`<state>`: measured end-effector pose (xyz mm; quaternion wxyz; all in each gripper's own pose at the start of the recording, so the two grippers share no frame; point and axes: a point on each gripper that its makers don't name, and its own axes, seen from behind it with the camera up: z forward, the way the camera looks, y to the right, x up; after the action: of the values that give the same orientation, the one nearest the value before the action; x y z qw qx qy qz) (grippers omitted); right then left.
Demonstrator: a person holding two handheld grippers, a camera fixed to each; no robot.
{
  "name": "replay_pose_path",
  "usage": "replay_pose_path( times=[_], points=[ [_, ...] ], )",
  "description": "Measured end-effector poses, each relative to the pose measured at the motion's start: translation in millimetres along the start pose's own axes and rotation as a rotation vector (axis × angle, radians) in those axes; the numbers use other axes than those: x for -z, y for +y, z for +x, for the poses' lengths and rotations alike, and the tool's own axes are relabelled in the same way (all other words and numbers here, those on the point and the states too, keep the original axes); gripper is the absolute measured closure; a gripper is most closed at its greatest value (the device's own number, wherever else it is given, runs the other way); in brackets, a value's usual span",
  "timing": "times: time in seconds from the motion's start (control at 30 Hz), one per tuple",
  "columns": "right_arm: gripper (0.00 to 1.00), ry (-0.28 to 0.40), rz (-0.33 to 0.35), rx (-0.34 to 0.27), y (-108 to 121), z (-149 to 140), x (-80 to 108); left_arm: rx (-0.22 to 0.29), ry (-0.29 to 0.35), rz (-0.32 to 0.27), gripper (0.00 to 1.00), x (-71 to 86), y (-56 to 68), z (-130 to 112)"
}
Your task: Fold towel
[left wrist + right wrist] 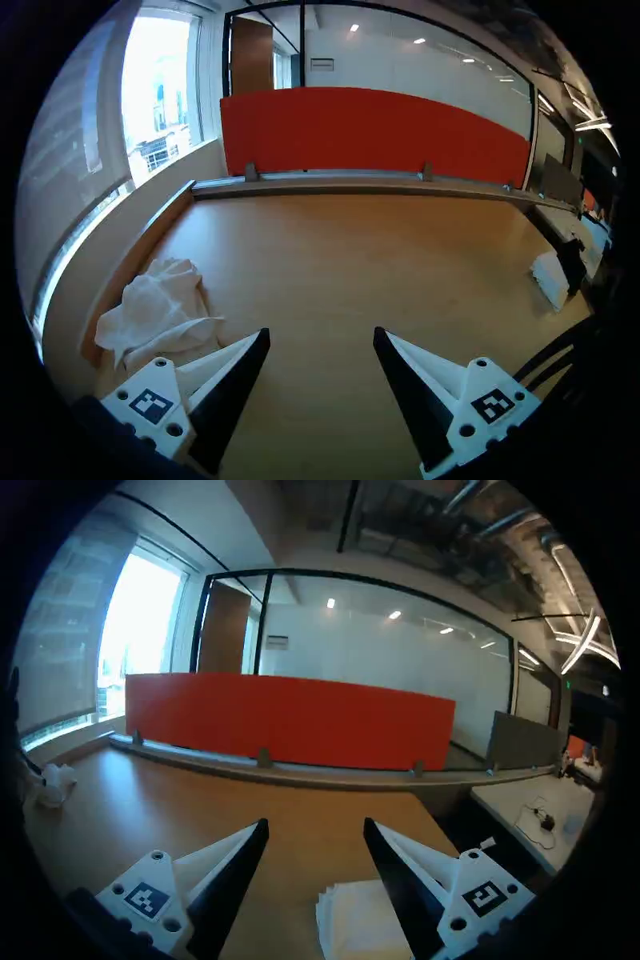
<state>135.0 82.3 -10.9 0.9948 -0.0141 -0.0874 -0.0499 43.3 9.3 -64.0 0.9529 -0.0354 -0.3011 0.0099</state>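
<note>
Towel point(160, 312) is lying crumpled on the counter point(336, 264), its long axis running along the left edge. Fingers of the left gripper point(320, 330) and right gripper point(315, 820) are being held wide apart, empty.

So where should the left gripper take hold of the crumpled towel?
Probably a raised fold on the side of the towel that faces the middle of the table, coming in from that side with the left gripper. The towel lies bunched against the table's raised edge, no flat corner showing, and that side is nearest the open jaws.
</note>
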Motion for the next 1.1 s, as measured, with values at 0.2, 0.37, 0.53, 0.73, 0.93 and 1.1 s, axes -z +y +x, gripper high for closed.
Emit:
replay_pose_path(
  times=[0.2, 0.37, 0.53, 0.73, 0.93, 1.1],
  points=[
    [0.08, 0.027, -0.004, 0.002, -7.2, 12.4, 0.1, -0.003, 0.045, -0.001, 0.04, -2.1, -0.5, 14.4],
    [0.08, 0.052, 0.0, -0.008, -17.7, 26.3, 1.3, 0.0, 0.1, 0.005, 0.04, -2.8, -4.3, 30.2],
    [0.08, 0.08, 0.018, -0.021, -36.5, 39.3, 2.4, 0.012, 0.191, 0.004, 0.04, -1.0, -7.4, 57.2],
    [0.08, 0.099, 0.04, -0.025, -63.6, 51.4, 2.2, 0.035, 0.315, 0.005, 0.04, 3.9, -12.8, 95.0],
    [0.08, 0.114, 0.063, -0.045, -89.9, 64.5, 2.5, 0.029, 0.416, 0.006, 0.04, 10.1, -20.0, 132.0],
    [0.08, 0.114, 0.072, -0.06, -100.1, 66.3, 0.8, 0.017, 0.475, 0.004, 0.04, 14.4, -22.5, 153.1]
  ],
)
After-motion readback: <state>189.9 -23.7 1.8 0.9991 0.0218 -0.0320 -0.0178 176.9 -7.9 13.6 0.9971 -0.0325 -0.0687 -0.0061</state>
